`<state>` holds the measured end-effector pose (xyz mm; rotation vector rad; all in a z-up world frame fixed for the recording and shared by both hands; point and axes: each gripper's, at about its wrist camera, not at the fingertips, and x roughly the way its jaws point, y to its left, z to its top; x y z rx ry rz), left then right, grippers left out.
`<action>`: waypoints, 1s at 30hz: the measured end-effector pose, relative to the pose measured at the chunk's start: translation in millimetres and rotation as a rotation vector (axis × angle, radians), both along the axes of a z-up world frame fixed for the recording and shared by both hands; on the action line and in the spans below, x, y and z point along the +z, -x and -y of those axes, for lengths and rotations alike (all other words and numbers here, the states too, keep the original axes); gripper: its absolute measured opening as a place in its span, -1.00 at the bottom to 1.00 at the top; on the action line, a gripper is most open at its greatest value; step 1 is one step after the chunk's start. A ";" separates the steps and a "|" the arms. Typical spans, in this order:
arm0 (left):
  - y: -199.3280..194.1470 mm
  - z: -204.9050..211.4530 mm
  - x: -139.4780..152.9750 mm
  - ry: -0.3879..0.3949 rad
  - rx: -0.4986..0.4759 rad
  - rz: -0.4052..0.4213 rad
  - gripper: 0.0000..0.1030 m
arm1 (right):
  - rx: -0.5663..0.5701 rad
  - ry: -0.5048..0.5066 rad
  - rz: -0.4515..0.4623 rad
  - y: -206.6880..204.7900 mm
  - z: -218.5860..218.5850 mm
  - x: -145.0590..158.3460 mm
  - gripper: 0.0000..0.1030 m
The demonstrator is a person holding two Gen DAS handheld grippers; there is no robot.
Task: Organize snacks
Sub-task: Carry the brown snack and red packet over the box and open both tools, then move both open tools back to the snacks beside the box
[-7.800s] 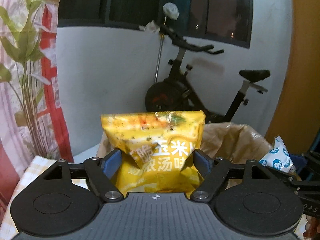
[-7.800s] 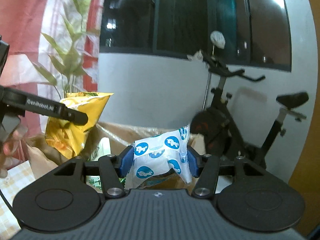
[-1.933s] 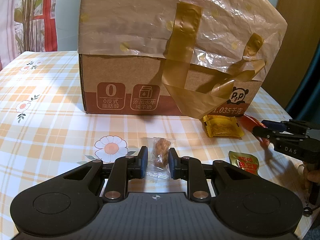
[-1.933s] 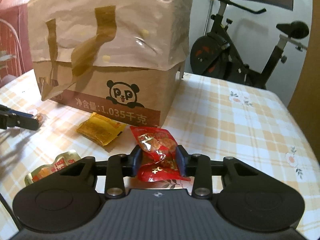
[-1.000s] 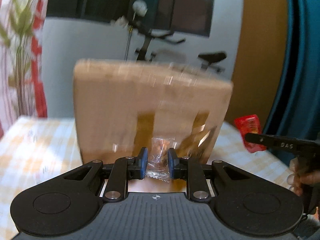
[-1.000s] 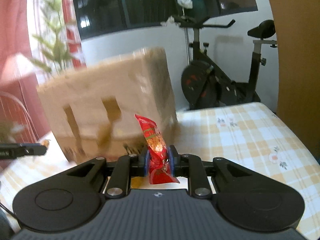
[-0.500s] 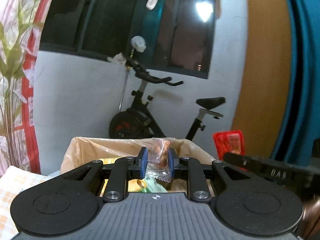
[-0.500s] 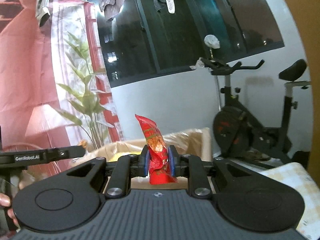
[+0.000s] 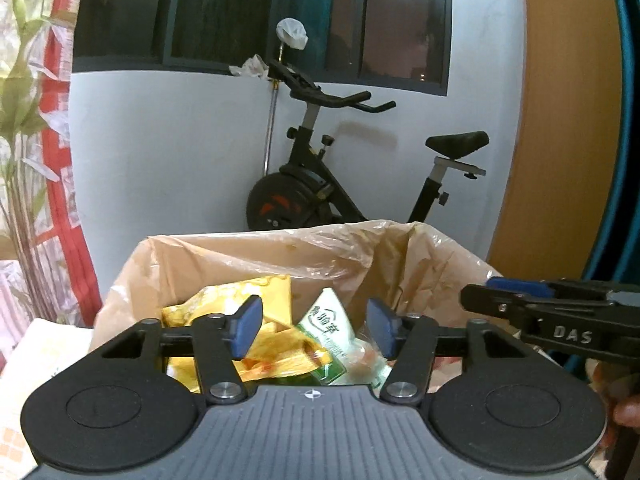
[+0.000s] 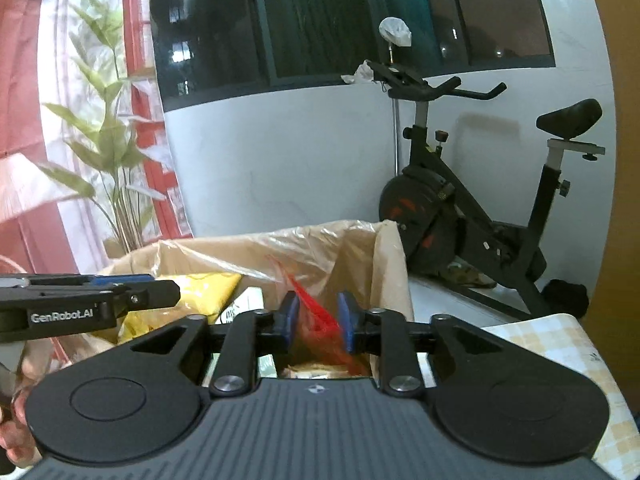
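Fingers of the left gripper were opening with nothing between them; the clear-wrapped snack clamped there half a second earlier had gone, presumably into the lined box below. Right gripper fingers were also opening, the blurred red packet slipping between them toward the box's right side.

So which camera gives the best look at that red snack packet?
The right wrist view: the red packet shows as a blurred streak between the right gripper fingers, whose jaws are opening, over the lined box. The left wrist view shows only that gripper's side; no packet can be made out.
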<state>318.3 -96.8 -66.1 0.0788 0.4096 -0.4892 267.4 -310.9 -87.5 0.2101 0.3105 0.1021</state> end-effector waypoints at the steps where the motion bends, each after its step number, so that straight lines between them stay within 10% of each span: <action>1: 1.5 -4.2 -0.8 0.000 0.005 -0.006 0.18 | 0.001 0.008 0.003 2.8 -0.3 -0.5 -0.22; 20: 79.9 -59.9 -12.4 0.065 0.047 -0.025 0.18 | -0.053 0.013 0.072 87.4 -17.4 -16.2 -0.20; 30: 90.0 -69.2 -57.5 0.032 0.082 -0.125 0.18 | -0.015 -0.013 -0.090 98.8 -24.0 -66.8 -0.20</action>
